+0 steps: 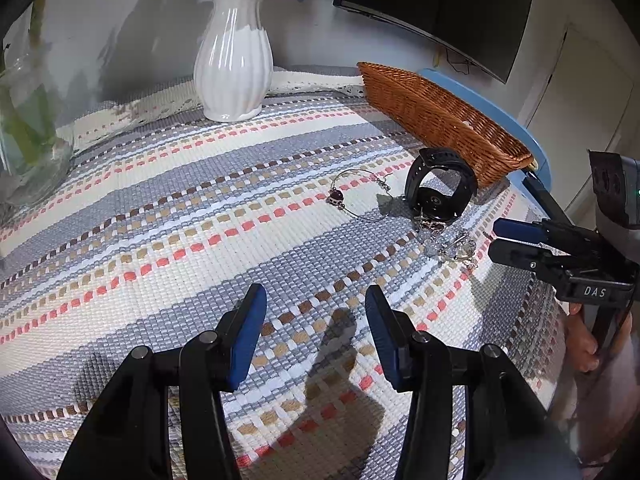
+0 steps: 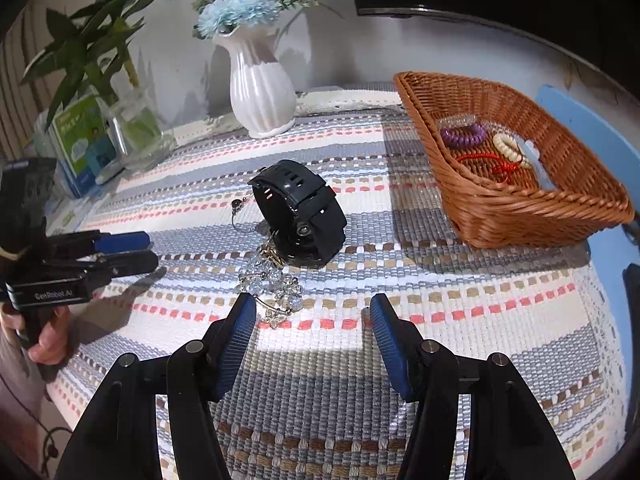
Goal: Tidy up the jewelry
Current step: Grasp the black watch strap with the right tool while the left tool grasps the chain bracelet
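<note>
A black watch (image 2: 302, 216) stands on its strap on the striped cloth, also in the left wrist view (image 1: 440, 186). A crystal bead bracelet (image 2: 276, 286) lies just in front of it, seen also in the left wrist view (image 1: 450, 244). A thin wire bangle with a dark bead (image 1: 360, 196) lies left of the watch. My right gripper (image 2: 312, 320) is open, low over the cloth, its left finger beside the crystal bracelet. My left gripper (image 1: 316, 308) is open and empty, farther off. The wicker basket (image 2: 500, 212) holds hair ties and bracelets.
A white vase (image 2: 260, 88) with flowers stands at the back. A glass jar with green stems (image 2: 136, 132) and a green box (image 2: 84, 140) stand at the back left. A dark screen (image 1: 440, 4) hangs behind. The blue table edge (image 2: 608, 248) lies right of the basket.
</note>
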Demonstrator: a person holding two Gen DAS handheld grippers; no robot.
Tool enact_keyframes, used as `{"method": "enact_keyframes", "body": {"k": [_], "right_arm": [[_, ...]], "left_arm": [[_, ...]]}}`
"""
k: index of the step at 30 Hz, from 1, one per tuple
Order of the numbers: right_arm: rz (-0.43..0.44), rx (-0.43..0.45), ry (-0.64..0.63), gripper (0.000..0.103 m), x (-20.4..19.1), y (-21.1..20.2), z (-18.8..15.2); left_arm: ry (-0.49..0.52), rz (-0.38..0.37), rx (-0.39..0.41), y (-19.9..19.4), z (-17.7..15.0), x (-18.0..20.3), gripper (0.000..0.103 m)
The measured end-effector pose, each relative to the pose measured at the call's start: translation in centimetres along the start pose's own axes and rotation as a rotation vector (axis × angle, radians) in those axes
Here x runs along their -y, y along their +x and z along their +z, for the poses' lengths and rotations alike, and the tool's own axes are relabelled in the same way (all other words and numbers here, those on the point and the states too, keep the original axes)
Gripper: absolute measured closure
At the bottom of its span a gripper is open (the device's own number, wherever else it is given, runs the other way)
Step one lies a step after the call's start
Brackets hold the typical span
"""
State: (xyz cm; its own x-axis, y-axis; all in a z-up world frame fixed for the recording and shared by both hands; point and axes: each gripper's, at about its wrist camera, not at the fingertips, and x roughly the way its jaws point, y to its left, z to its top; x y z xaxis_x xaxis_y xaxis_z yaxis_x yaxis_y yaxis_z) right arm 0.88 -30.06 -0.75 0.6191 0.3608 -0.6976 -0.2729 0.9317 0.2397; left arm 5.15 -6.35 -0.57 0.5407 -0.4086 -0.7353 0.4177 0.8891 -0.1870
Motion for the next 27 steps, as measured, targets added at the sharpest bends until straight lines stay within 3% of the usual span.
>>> {"method": "enact_keyframes", "body": {"k": [5, 11, 16, 21, 27], "right_arm": [[-0.016, -0.003, 0.012, 0.042, 0.0, -0.1, 0.0], [-0.119, 0.021, -0.153, 0.042, -2.0, -1.2, 2.2], [-0.026, 0.003, -0.184, 0.042, -1.5, 0.5, 4.8], [0.107, 0.005, -0.145, 0.043, -0.2, 2.0, 6.1], [0.133, 0.032, -0.144, 0.043, -0.1, 2.8, 6.1]], "left_arm": [[0.053, 0.003, 0.007, -0.3, 0.0, 0.8, 0.051], [0.229, 0.007, -0.008, -1.4, -0.1, 5.0, 0.057], [0.302, -0.09, -0.03, -0.3, 1.4, 7.7, 0.074], [0.397, -0.094, -0.073, 2.5, 3.0, 9.8, 0.075], [0.403, -0.15, -0.091, 4.6, 3.6, 10.7, 0.075]]}}
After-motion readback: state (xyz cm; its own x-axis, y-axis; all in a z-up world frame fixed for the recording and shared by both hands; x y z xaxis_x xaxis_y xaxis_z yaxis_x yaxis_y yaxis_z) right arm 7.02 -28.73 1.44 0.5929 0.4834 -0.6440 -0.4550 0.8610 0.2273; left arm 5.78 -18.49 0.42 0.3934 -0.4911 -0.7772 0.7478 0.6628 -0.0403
